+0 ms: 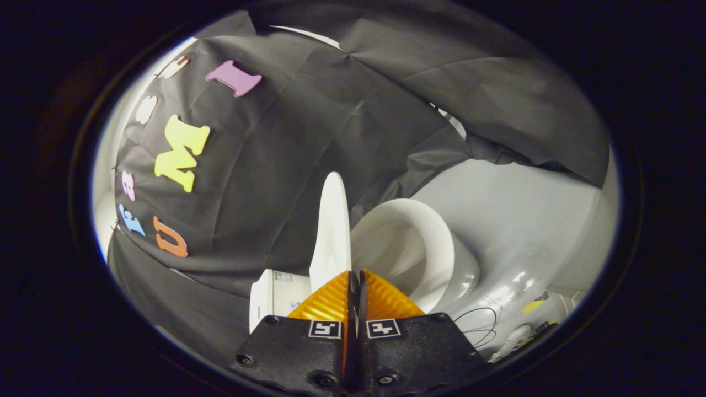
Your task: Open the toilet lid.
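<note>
The white toilet lid (331,231) stands raised and is seen nearly edge-on, rising just beyond my fingertips. Beside it the open white bowl with its seat (411,248) shows its hollow inside. The white tank (273,295) sits behind the lid's base, partly hidden by my gripper body. My gripper (356,275) is shut, with only a thin dark slit between the fingers and nothing white showing in it. The lid's lower edge meets the tip of one finger (331,300); whether it touches is unclear.
Black cloth walls (309,138) hang close behind the toilet and drape over its far side. A pale glossy floor (524,220) spreads beyond the bowl. Thin black cables (480,325) and a small white object (513,337) lie on the floor near the bowl's foot.
</note>
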Demonstrator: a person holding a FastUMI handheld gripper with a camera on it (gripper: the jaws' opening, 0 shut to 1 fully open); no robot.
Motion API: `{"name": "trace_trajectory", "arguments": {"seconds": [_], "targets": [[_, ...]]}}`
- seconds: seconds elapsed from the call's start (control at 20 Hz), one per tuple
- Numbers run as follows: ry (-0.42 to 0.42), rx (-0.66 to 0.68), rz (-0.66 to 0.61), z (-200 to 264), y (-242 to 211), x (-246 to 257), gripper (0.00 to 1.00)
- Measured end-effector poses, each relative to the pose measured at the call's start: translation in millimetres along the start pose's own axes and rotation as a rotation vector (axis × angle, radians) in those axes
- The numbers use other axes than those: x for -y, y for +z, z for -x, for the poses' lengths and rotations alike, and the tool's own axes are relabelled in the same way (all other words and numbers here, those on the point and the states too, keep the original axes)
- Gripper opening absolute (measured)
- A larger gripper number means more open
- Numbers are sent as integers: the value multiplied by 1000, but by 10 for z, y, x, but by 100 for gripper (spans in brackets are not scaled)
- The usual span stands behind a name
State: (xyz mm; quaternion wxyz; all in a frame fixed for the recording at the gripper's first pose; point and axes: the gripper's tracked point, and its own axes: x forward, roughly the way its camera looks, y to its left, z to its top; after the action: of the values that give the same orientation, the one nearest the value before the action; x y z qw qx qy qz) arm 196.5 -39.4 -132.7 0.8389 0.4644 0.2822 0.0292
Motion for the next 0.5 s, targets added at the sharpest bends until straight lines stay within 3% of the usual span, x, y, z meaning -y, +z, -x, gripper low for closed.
{"name": "trace_trajectory", "arguments": {"seconds": [0.5], "targets": [[-13,39,105,119,-79,-512,4]]}}
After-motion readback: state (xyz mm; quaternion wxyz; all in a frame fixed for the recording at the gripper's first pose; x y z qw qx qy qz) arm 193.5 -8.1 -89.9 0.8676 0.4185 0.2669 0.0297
